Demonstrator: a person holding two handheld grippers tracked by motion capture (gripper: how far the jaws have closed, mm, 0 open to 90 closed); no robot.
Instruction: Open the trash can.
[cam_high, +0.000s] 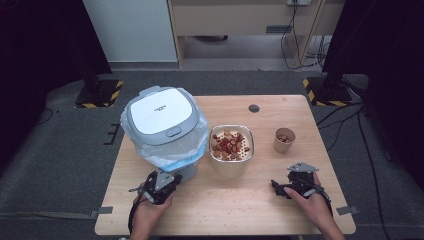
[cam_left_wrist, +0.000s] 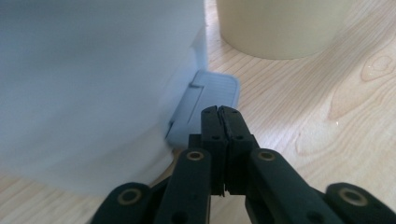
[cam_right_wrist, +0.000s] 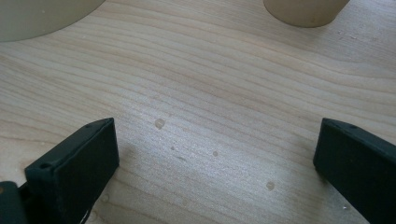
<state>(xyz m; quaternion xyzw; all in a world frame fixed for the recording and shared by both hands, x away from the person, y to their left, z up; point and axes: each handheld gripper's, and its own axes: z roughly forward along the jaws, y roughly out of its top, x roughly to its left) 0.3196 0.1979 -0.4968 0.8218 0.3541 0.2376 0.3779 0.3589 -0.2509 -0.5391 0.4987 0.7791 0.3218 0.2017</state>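
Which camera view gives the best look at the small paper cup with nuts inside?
The high view: the paper cup stands whole on the table's right side, its nuts visible from above. The right gripper view shows just its blurred base at the top edge. The left gripper view faces the white bin.

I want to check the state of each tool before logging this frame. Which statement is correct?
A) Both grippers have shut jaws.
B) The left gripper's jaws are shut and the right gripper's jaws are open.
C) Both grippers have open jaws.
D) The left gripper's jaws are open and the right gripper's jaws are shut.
B: the left gripper shows its jaws pressed together near the grey pedal, while the right gripper has its jaws wide apart over the table.
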